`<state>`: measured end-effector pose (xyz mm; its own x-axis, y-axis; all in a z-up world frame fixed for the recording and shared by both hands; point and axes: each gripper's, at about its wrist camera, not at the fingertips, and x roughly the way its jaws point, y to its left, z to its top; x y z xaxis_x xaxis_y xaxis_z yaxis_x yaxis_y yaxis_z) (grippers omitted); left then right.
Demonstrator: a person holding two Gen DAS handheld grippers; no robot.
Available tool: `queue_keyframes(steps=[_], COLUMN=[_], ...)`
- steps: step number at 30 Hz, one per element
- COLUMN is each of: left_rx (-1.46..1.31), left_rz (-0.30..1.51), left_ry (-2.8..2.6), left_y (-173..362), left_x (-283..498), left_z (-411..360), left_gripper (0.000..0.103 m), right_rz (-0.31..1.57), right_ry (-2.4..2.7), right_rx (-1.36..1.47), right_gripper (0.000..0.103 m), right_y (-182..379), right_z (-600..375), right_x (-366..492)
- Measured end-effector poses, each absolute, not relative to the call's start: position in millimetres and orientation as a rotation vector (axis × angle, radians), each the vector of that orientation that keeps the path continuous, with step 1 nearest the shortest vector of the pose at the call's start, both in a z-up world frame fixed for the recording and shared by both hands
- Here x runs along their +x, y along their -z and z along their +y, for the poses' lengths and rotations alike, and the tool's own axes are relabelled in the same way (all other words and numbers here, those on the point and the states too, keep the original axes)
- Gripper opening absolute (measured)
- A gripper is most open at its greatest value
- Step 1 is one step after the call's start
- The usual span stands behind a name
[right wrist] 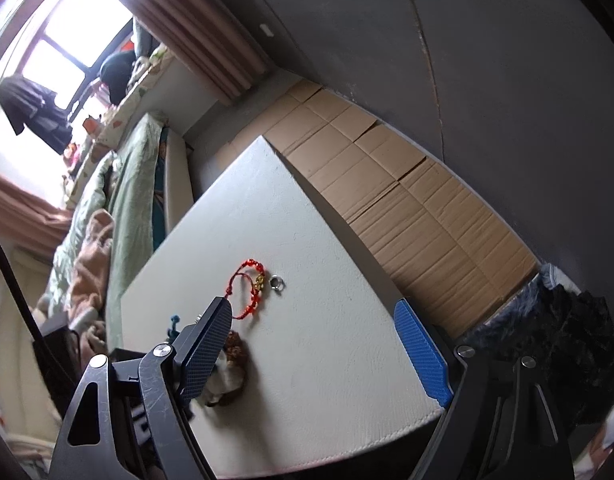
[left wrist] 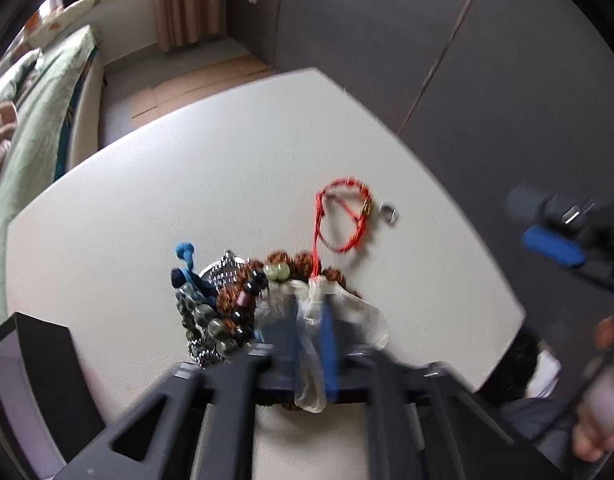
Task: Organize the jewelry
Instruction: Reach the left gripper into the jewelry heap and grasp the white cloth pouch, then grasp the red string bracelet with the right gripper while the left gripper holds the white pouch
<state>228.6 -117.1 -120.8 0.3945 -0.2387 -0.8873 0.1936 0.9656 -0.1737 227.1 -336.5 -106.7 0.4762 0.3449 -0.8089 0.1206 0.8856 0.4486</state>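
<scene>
Left gripper (left wrist: 311,320) tilted steeply down, fingers pinched on clear plastic bag (left wrist: 359,316); right gripper (right wrist: 319,344) fingers wide

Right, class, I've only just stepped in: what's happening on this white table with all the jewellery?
A person is sorting jewellery with a handheld tool in each hand. The left tool is shut on a clear plastic bag lying by a heap of bead bracelets. The right tool hangs open above the table, holding nothing. A red cord bracelet and a small silver ring lie apart from the heap.

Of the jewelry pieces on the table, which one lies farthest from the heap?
The small silver ring, alone beside the red cord bracelet. The bracelet's cord trails into the bead heap; the ring touches nothing.
</scene>
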Motion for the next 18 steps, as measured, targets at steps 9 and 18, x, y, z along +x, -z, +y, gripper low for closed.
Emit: queue_keyframes(steps=[9,18], left_rx=[-0.146,-0.238], left_rz=[0.977,0.934], left_ry=[0.312,0.260], left_y=[82,70], left_x=[225,228], left_z=[-89,-49], left_gripper=[0.001,0.001], right_rz=[1.128,1.190], right_ry=[-0.217,-0.254], right_rx=[0.486,0.509], right_gripper=[0.082,0.054], right_y=[125,142], right_z=[-315,-289], right_x=[243,263])
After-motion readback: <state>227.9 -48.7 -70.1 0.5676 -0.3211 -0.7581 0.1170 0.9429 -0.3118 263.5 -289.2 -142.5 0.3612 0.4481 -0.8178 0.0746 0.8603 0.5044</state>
